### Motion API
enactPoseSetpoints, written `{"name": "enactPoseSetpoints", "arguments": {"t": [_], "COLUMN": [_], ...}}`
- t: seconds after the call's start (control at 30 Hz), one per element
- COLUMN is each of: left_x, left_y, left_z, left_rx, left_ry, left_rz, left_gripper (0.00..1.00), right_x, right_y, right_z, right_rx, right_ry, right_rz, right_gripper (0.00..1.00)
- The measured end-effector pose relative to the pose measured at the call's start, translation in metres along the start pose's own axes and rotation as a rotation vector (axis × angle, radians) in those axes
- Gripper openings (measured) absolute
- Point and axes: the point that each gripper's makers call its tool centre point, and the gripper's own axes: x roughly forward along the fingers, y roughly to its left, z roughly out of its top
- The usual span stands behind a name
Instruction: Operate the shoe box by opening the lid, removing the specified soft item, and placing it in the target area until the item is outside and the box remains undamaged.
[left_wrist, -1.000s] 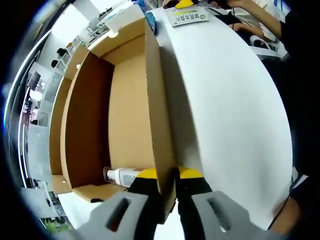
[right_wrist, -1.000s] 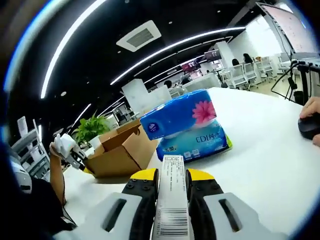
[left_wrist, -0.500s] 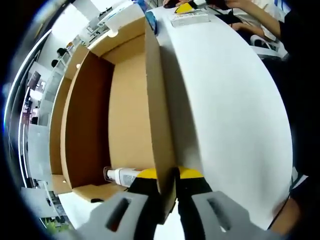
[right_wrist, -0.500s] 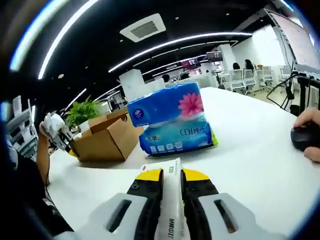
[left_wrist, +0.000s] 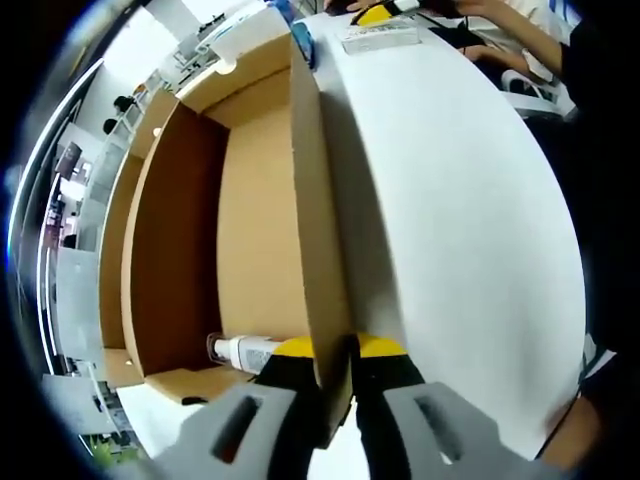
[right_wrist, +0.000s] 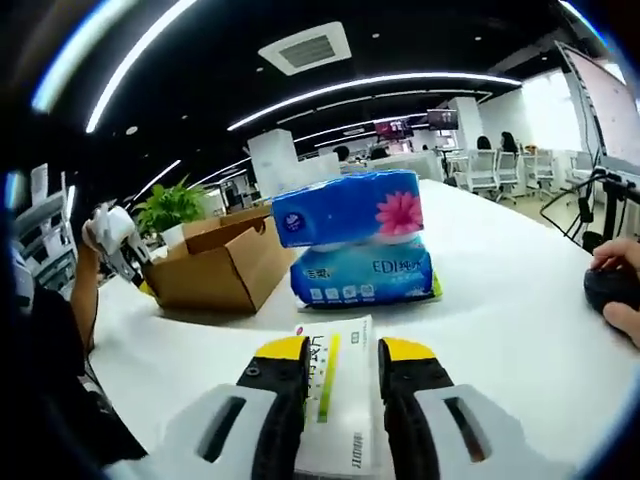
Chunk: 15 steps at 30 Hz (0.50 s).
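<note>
Right gripper view has the right claw (right_wrist: 339, 352) parted around the flat tissue pack (right_wrist: 332, 402) lying lengthwise on the white tabletop (right_wrist: 500, 320), while the left claw (left_wrist: 334, 350) pinches the shoe box (left_wrist: 250, 210) wall.

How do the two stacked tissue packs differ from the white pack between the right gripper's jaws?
The stacked tissue packs are blue and bulky; the white pack is flat and thin. The stacked packs stand apart from the right gripper, beside the cardboard box; the white pack lies between its jaws. All rest on the white table.
</note>
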Motion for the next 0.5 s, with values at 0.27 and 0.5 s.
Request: {"name": "enactPoseSetpoints", "arguments": {"t": [0.27, 0.5], "left_x": [0.0, 0.001], "left_y": [0.0, 0.001], "left_z": [0.0, 0.0], "left_rx": [0.003, 0.004], "left_ry": [0.008, 0.01], "left_rz": [0.003, 0.007], "left_gripper": [0.09, 0.09], "right_x": [-0.012, -0.012], "right_y": [0.013, 0.014], "right_z": [0.005, -0.011], "right_rx": [-0.096, -0.212], "right_ry": [0.078, 0.264], "right_rz": [-0.017, -0.098], "right_gripper": [0.59, 0.71]}}
